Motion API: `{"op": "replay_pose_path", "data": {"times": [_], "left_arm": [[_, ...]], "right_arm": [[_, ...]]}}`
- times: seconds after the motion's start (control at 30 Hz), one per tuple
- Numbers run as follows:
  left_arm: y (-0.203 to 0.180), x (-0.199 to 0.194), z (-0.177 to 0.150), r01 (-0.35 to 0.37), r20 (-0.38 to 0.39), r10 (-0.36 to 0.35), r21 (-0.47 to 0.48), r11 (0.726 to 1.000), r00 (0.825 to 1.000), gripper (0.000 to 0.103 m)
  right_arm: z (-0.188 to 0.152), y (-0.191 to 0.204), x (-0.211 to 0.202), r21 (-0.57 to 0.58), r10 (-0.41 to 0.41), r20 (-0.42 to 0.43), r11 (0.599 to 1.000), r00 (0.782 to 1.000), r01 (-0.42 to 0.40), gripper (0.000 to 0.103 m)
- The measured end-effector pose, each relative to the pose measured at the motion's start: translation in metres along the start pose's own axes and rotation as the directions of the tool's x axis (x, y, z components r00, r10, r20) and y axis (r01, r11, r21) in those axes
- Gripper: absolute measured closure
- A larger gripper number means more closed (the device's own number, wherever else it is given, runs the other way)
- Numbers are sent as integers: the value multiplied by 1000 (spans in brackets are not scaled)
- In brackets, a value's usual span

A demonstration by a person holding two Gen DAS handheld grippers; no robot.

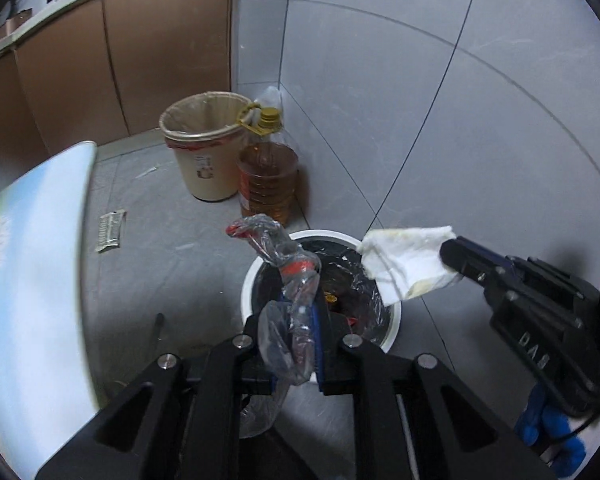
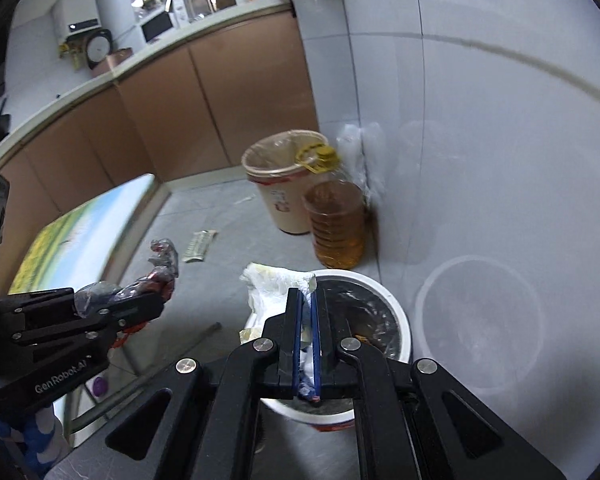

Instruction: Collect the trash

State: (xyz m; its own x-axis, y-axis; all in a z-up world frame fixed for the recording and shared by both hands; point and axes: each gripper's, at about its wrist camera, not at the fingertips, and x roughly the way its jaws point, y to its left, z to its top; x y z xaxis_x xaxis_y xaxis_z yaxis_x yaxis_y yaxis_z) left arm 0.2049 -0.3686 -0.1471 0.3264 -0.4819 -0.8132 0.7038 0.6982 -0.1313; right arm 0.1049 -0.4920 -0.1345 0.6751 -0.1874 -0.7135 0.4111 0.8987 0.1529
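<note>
My left gripper is shut on a crumpled clear plastic wrapper with red patches, which sticks up out of the jaws. It hangs over the near rim of a white trash bin with a black liner. My right gripper is shut on a stained white tissue, held above the same bin's left rim. In the left wrist view the right gripper comes in from the right, with the tissue over the bin's far edge. In the right wrist view the left gripper and wrapper are left of the bin.
A beige bin with a clear liner and a large oil bottle stand in the corner beyond the white bin. A flat scrap lies on the grey floor. A table edge with a printed cover is at left. Tiled wall at right.
</note>
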Motion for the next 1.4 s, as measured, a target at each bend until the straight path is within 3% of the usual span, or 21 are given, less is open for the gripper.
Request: {"op": "replay_pose_path", "data": {"times": [0.1,0.17,0.23,0.47,0.63,0.8,1.07,1.4], "left_arm": [[0,18,8,31,-22,-32,-14,999,999,88],[2,28,11,39,-27,-40,-30,999,999,76],[4,33,13,55,-22,-56,-51,997,998,71],[15,27,11,74,-8,-75,-92,993,997,71],[26,-5,0,45,42,-40,-119,992,998,71],[34,-63,-15,-44,144,62,-119,992,988,71],[54,-160,-52,-196,288,240,-171,965,927,57],[66,-243,-97,-299,395,372,-236,925,840,53]], "right_arm": [[2,-8,20,19,-28,-21,999,999,29,96],[2,-12,29,31,-41,-35,999,999,42,86],[1,-17,35,44,-44,-43,998,998,46,79],[-6,-20,43,62,-51,-57,997,997,55,70],[-5,-2,25,33,-44,-26,998,999,45,60],[-5,35,-11,-18,-14,35,1000,999,15,48],[-7,97,-83,-132,47,148,991,988,-27,33],[-18,162,-165,-271,110,273,962,956,-34,15]]}}
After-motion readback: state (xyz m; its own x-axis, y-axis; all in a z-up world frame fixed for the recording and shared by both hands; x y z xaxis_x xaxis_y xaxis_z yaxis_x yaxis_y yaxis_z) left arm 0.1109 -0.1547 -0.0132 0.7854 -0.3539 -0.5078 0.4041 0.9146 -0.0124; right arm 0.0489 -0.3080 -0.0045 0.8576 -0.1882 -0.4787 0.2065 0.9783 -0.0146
